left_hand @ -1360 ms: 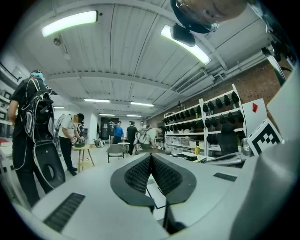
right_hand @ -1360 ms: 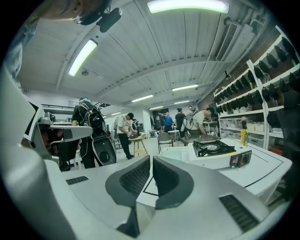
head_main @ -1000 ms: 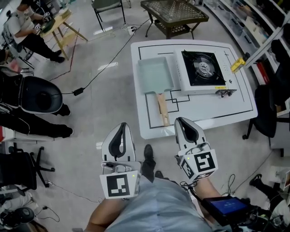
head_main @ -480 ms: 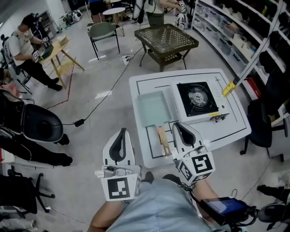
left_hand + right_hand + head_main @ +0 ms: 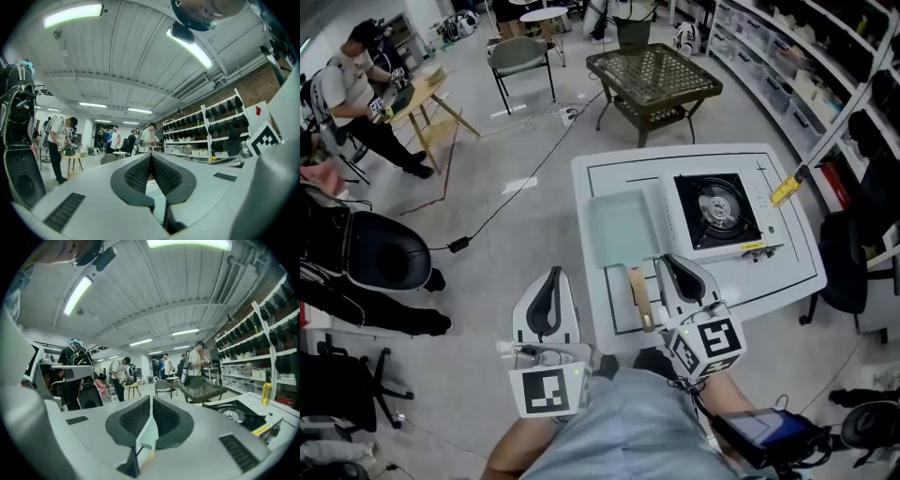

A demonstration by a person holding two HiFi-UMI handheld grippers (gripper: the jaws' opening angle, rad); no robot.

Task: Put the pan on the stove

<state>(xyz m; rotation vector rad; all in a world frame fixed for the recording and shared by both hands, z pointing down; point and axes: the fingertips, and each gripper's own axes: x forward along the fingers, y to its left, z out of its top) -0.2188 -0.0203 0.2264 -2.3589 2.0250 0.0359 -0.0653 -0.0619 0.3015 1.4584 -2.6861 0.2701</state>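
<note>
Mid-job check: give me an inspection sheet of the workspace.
Surface: white table with black lines.
Job's things: pan left of the stove, wooden handle toward the near edge; burner bare.
Clutter: yellow clip on a pole by the table's right edge.
Grippers: left gripper shut, right gripper shut, neither holding anything.
Cables: black cable across the floor.
Surroundings: mesh table, green chair, shelves, people.

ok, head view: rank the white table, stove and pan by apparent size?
1. white table, clearly largest.
2. stove.
3. pan.
The stove only narrowly beats the pan's tray. Counting the wooden handle, the pan is about as long, so treat 2 and 3 as near-tied.
</note>
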